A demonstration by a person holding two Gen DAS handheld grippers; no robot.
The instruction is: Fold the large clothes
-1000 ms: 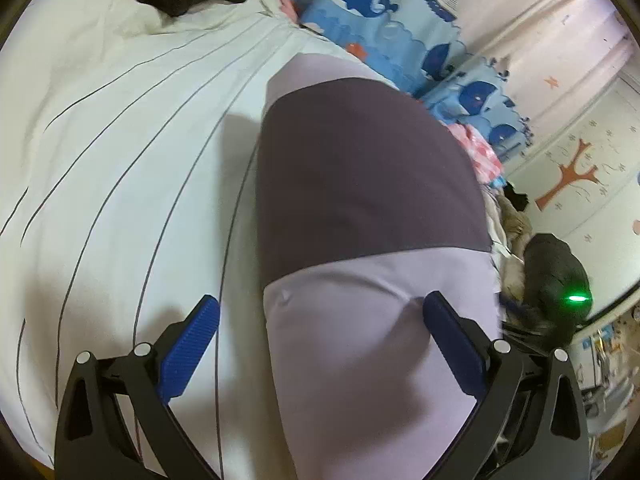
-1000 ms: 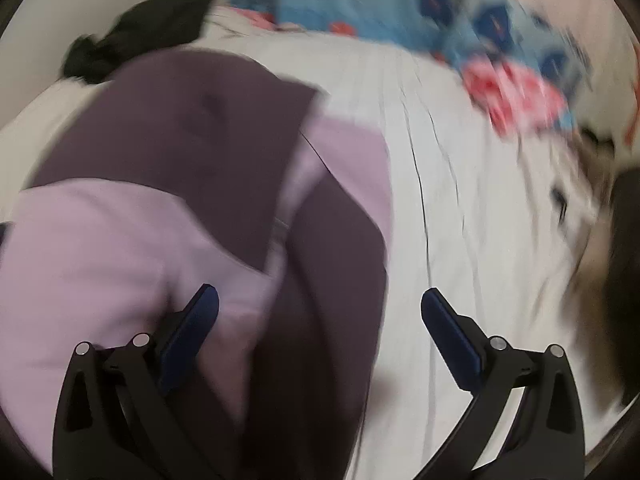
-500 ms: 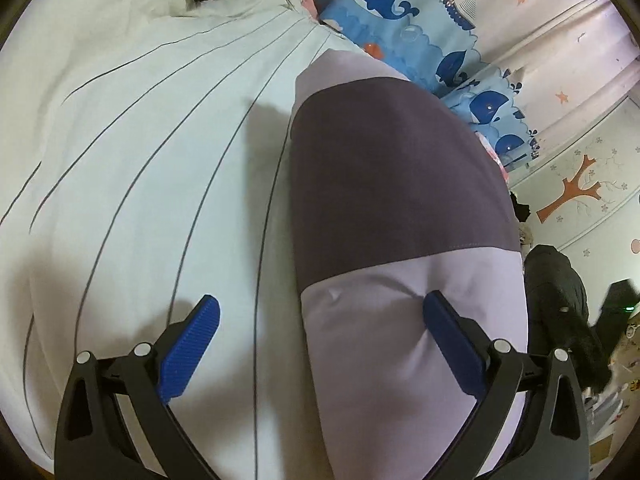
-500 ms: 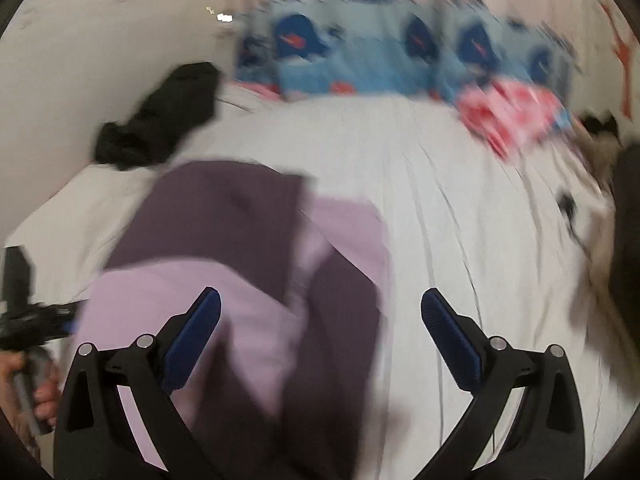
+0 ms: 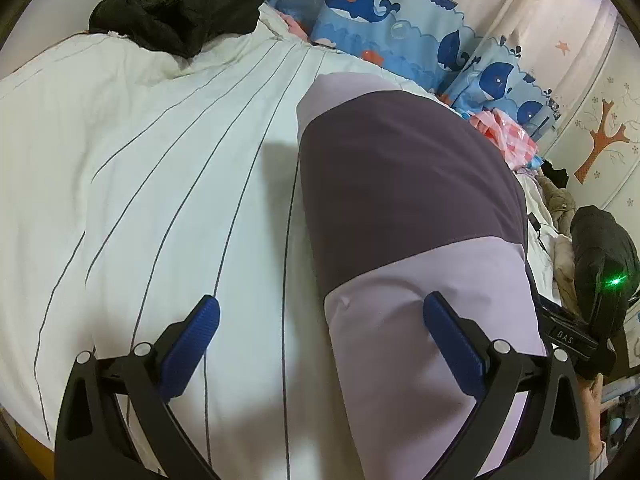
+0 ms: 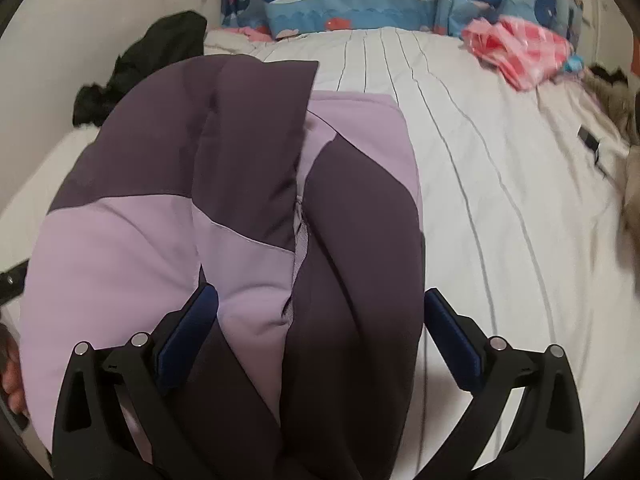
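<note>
A padded jacket [image 5: 404,216] in dark purple and lilac lies lengthwise on the striped white bed sheet [image 5: 160,184]. My left gripper [image 5: 320,316] is open at the jacket's near left edge, with its right finger [image 5: 448,332] over the lilac part and its left finger over bare sheet. In the right wrist view the jacket [image 6: 248,184] shows a folded flap and a zip line down the middle. My right gripper [image 6: 320,306] hovers open over its near end with the fabric between the fingers; I cannot tell if it touches.
A black garment [image 5: 180,4] lies at the bed's far left corner. Whale-print pillows [image 5: 384,12] line the head end, with a pink cloth [image 6: 520,48] beside them. A pile of clothes [image 5: 560,208] sits at the right. A hand [image 6: 12,380] shows at the left edge.
My right gripper has swung down and closer over the jacket, which now fills its view. The left view has tilted up slightly, bringing the black garment into sight. The jacket itself stays put.
</note>
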